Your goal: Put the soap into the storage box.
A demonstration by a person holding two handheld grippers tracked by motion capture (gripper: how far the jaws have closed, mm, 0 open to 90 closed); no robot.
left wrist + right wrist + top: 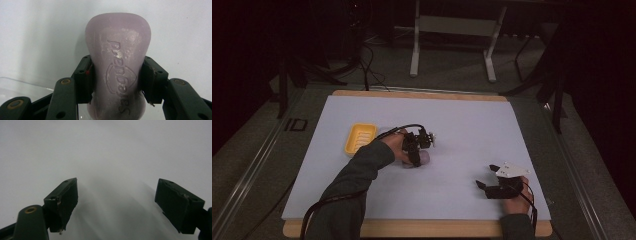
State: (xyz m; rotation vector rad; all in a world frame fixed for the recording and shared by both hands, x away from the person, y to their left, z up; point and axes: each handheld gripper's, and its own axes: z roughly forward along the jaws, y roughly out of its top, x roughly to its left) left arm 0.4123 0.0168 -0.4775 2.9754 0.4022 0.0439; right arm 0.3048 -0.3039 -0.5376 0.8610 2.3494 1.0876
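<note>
A: Why is the left hand-held gripper [116, 82] squeezing the purple soap [117, 65]?
B: To lift it off the desk [462, 125], near the yellow dish [359, 138]. The right hand-held gripper [116, 205] waits wide open.

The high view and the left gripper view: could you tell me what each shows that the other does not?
High view alone: the yellow soap dish, the right gripper with open jaws, and the table's wooden edge. Left gripper view alone: embossed lettering on the purple soap bar, both pads pressing its sides. Shared: the left gripper shut on the bar, over the white table cover.
</note>
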